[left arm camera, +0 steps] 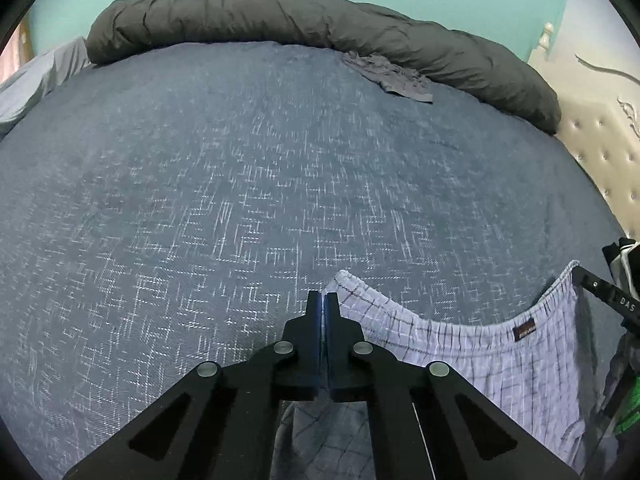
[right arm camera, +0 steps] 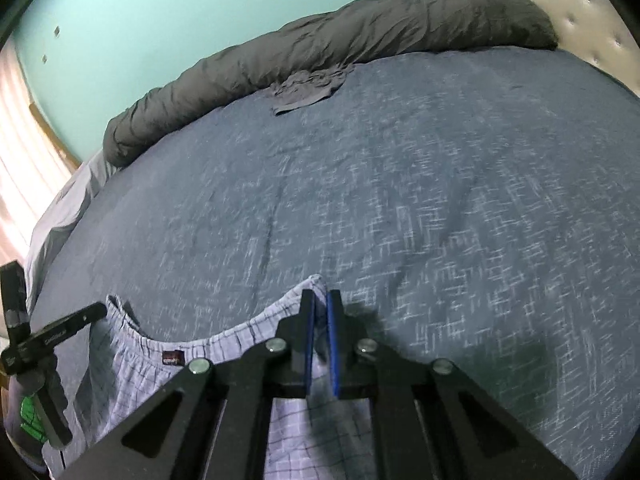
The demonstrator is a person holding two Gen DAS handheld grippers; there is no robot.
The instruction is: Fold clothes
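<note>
Pale lilac checked boxer shorts [left arm camera: 500, 360] with an elastic waistband and a dark red label hang just above the blue patterned bedspread [left arm camera: 240, 200]. My left gripper [left arm camera: 323, 298] is shut on one corner of the waistband, and cloth drapes beneath it. The right gripper [left arm camera: 578, 270] shows at the far right, at the other corner. In the right wrist view my right gripper [right arm camera: 320, 296] is shut with the waistband of the shorts [right arm camera: 132, 360] pinched between its blue pads. The left gripper [right arm camera: 102, 309] grips the opposite corner there. The waistband sags between the two.
A rolled dark grey duvet [left arm camera: 320, 28] lies along the bed's far edge, with a crumpled grey garment [left arm camera: 392, 76] in front of it. A beige tufted headboard [left arm camera: 600, 152] stands to the right, below a teal wall. A lit curtain [right arm camera: 24, 152] hangs to the left.
</note>
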